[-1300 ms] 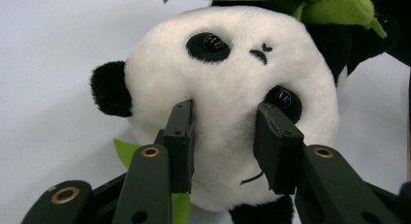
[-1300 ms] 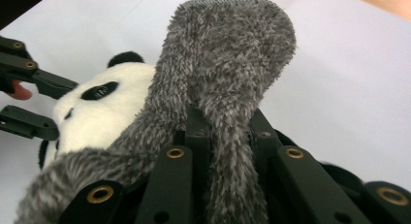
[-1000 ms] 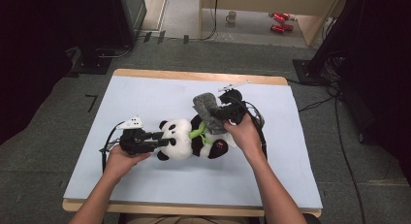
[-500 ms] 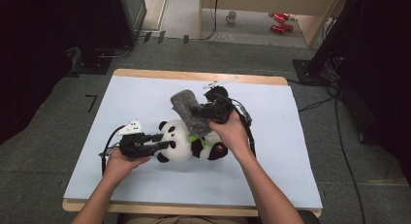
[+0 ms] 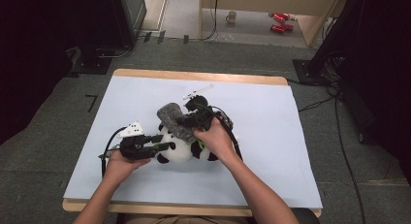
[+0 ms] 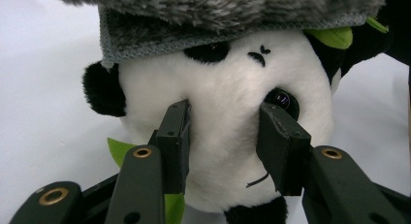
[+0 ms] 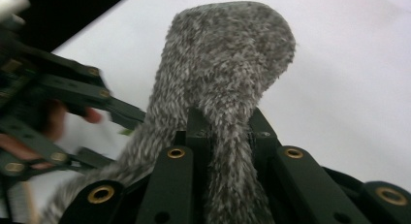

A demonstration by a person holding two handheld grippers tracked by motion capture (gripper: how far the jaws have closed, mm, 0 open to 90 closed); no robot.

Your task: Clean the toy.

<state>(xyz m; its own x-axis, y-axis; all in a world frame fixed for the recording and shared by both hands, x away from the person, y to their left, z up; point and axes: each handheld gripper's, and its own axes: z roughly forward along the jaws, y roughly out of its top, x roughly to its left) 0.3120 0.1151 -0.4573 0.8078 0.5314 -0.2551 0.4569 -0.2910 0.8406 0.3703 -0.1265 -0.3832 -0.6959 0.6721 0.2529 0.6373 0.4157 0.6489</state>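
Note:
A black-and-white panda plush (image 5: 178,150) lies on the pale blue table cover (image 5: 271,122). My left gripper (image 5: 167,145) comes in from the left, and its pads press into the panda's white face (image 6: 228,103); the gripper (image 6: 225,132) is shut on the head. My right gripper (image 5: 188,121) is shut on a grey furry cloth piece (image 5: 170,116) and holds it just over the panda's head. In the left gripper view the grey fur (image 6: 218,10) hangs across the top of the head. The right gripper (image 7: 225,122) pinches the fur (image 7: 232,54) between its jaws.
A wooden table edge (image 5: 203,76) frames the blue cover, which is bare at the far left and right. On the floor beyond stand a mug (image 5: 232,15) and red objects (image 5: 278,23). Cables (image 5: 339,136) run along the right side.
My right gripper has carried the grey fur piece leftward, from over the panda's body to over its head. The left gripper has stayed on the panda's head.

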